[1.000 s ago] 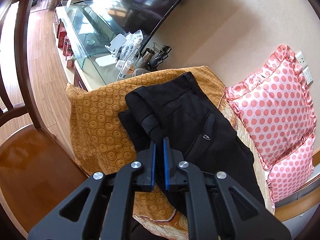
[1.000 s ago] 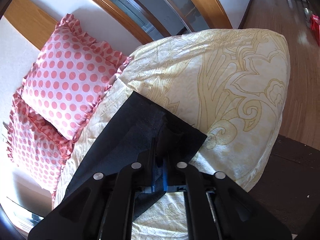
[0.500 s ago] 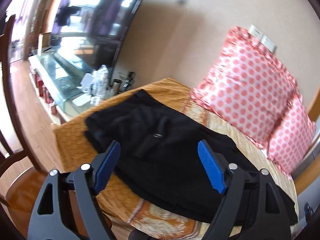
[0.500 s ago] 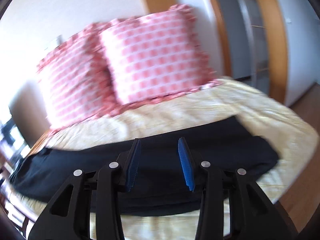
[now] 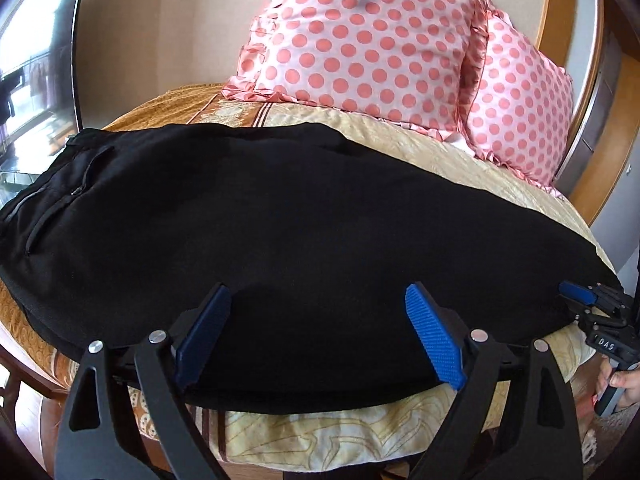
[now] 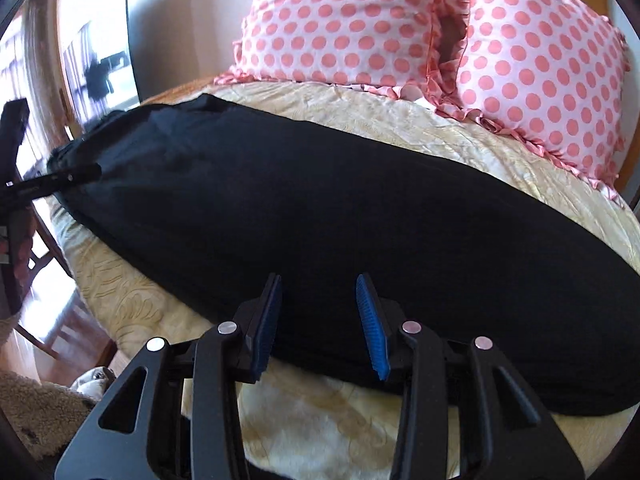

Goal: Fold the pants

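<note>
Left wrist view first: the black pants (image 5: 280,216) are lying flat across a cushioned seat covered in a yellow patterned cover (image 5: 460,156), waistband and zip pocket out toward 9 o'clock, leg ends running off toward 3 o'clock. Two pink polka-dot pillows (image 5: 360,36) are leaning against the beige wall (image 5: 168,20) at 12 to 2 o'clock, and a dark TV screen (image 5: 36,60) is sitting at 10 o'clock. The left gripper (image 5: 320,336) has just been opening and is hanging with its jaws spread wide at 6 o'clock over the near edge of the pants, gripping nothing. The right gripper (image 5: 576,296) is peeking in at 3 o'clock with a hand (image 5: 624,384) under it. Right wrist view: same pants (image 6: 320,200) stretching from 9 to 4 o'clock on the cover (image 6: 360,420), pillows (image 6: 520,60) up at 12 to 2, wood floor (image 6: 72,320) showing at 8 o'clock. The right gripper (image 6: 320,320) is sitting partly open at 6 o'clock, pads apart, the pants under it and nothing pinched.
</note>
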`<state>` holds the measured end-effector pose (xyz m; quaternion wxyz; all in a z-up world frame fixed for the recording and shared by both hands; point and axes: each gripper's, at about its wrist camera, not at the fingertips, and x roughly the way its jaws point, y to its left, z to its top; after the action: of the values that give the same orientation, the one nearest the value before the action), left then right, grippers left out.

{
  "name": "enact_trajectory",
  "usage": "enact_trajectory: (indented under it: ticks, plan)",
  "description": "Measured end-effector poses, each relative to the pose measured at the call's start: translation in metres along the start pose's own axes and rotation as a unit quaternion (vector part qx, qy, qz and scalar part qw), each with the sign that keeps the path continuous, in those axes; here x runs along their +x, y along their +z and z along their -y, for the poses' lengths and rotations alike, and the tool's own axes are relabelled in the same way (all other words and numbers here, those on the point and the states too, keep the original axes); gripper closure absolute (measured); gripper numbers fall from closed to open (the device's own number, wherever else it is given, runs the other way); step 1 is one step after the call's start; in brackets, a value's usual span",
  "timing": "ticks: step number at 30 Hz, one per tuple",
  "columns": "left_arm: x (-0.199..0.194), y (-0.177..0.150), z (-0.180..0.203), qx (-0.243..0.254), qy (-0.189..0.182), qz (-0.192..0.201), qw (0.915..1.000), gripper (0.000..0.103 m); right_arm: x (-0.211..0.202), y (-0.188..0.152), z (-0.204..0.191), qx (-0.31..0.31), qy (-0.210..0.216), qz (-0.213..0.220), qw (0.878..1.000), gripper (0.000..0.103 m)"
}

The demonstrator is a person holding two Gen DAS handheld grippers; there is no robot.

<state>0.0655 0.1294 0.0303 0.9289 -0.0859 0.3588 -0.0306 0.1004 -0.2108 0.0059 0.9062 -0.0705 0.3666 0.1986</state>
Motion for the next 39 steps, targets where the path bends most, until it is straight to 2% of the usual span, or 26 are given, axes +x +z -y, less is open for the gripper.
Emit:
enact_trajectory:
  ticks: [4,5,10,13,15,19,24,30,32,34,37,39]
  plan:
    - [-0.002,-0.012,0.003,0.030,0.007,0.013,0.9994,0.014,-0.007,0.003,-0.003,-0.005,0.007,-0.018,1.000,0.063]
    - [-0.003,-0.014,0.004,0.034,0.009,0.018,0.9992,0.013,-0.009,0.009,-0.004,-0.006,0.011,-0.009,1.000,0.063]
    - [-0.002,-0.017,0.004,0.024,-0.006,0.040,0.9989,0.002,0.001,0.072,-0.019,-0.010,0.083,0.030,0.996,0.062]
    - [-0.002,-0.018,0.005,0.018,-0.001,0.051,0.9985,0.002,0.027,0.116,-0.044,-0.065,0.110,0.030,0.991,0.062]
    - [-0.003,-0.020,0.005,0.020,-0.001,0.058,0.9981,0.002,0.050,0.144,-0.059,-0.098,0.098,0.026,0.990,0.062]
    - [-0.005,-0.021,0.003,0.009,-0.008,0.068,0.9976,0.002,0.110,0.186,-0.075,-0.118,0.121,-0.019,0.985,0.063]
    - [-0.006,-0.019,0.000,-0.011,-0.020,0.078,0.9967,0.002,0.161,0.196,-0.098,-0.157,0.108,-0.055,0.980,0.064]
    - [-0.005,-0.022,0.003,0.004,-0.013,0.084,0.9964,0.002,0.182,0.192,-0.110,-0.190,0.095,-0.079,0.974,0.064]
    - [-0.005,-0.023,0.004,0.008,-0.011,0.086,0.9962,0.002,0.182,0.192,-0.109,-0.192,0.099,-0.077,0.973,0.068]
    - [-0.005,-0.023,0.004,0.009,-0.012,0.088,0.9960,0.002,0.183,0.191,-0.109,-0.194,0.103,-0.077,0.972,0.099]
    - [-0.005,-0.023,0.002,0.008,-0.015,0.089,0.9959,0.002,0.181,0.190,-0.113,-0.212,0.072,-0.061,0.973,0.102]
    - [-0.005,-0.023,0.003,0.008,-0.015,0.089,0.9959,0.002,0.184,0.197,-0.112,-0.203,0.052,-0.048,0.977,0.102]
